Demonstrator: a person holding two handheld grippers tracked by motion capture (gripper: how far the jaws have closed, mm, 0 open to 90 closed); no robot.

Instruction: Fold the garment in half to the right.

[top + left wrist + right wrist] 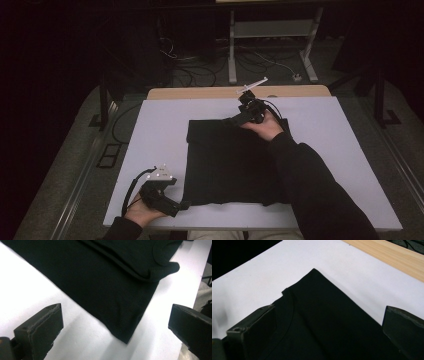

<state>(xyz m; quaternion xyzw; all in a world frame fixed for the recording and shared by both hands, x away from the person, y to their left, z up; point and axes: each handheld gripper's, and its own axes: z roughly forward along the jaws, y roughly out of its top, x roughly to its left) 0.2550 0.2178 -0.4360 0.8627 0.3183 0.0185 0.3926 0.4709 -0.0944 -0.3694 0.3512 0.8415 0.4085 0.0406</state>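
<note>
A folded black cloth [227, 162] lies in the middle of the high view on the white board [150, 130], its long axis running from the bottom of the frame toward the top.

The left gripper [184, 204] sits at lower left, right at the cloth's bottom-left corner. In the left gripper view its jaws stand wide apart and empty, and that corner [126, 338] points down between them — just ahead, not yet between the pads.

The right gripper [231, 121] is at the cloth's top edge, right of centre. In the right gripper view its jaws are also spread with nothing held, above the cloth [332, 322], the top-left corner lying ahead.

Each gripper is nearest its own end, so the likely next move is a pinch at both ends — the left needs only a short push forward onto its corner.
</note>
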